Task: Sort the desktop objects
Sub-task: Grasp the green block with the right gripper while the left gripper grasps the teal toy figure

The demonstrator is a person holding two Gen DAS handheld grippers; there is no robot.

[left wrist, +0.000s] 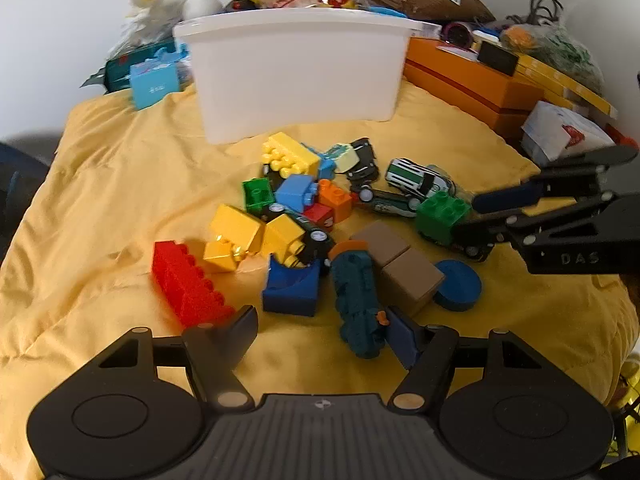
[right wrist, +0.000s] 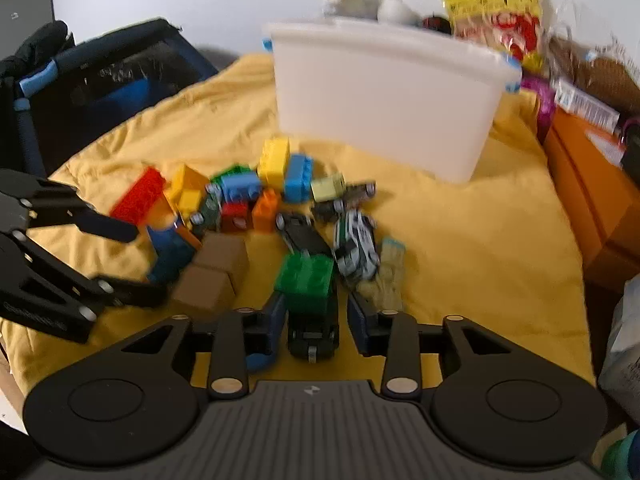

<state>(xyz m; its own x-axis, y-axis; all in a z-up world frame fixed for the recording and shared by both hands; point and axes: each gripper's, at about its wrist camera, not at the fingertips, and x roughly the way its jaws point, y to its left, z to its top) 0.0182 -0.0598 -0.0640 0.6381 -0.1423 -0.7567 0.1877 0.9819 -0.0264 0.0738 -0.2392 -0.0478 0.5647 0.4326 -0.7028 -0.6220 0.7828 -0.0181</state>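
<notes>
right gripper (right wrist: 316, 320) straddles a black toy car (right wrist: 312, 336) (blurred).

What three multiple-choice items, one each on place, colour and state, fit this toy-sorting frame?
1. Where is the white bin?
A. behind the toy pile
B. left of the pile
C. on the orange box

2. What colour is the long studded brick nearest the left gripper?
A. green
B. red
C. blue

3. The right gripper is:
A. shut on nothing
B. away from the toys
C. open around a dark toy car under a green brick

Key: 1 A, bin past the pile; 2 B, plainly red; 3 C, fingers flank the car.
</notes>
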